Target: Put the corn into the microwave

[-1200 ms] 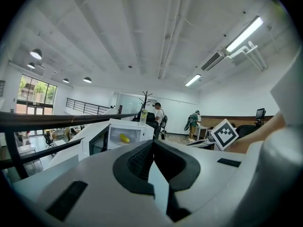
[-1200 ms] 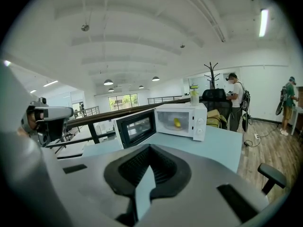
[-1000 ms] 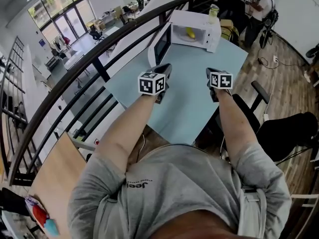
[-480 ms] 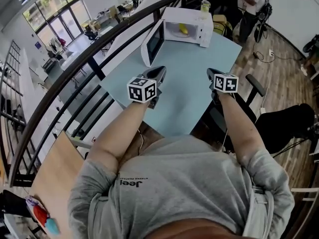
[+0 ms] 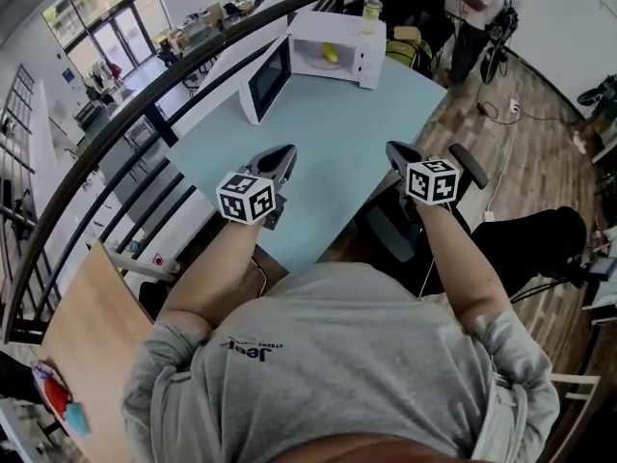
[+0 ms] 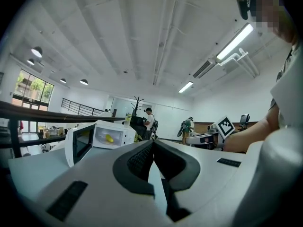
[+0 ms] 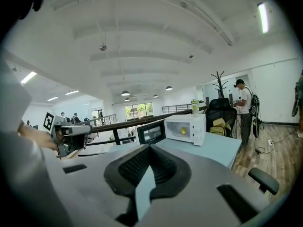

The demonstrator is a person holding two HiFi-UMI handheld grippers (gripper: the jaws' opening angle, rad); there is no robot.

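Table (image 5: pixel 366 133) bears open microwave (image 5: pixel 371 58), corn (image 5: pixel 329 54) seemingly inside; gripper views show jaws together.

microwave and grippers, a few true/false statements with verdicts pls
1. The microwave has its door open. True.
2. The corn lies outside the microwave. False: it lies inside the microwave.
3. The left gripper holds the corn. False: its jaws are together with nothing between them.
4. The right gripper is shut and empty. True.
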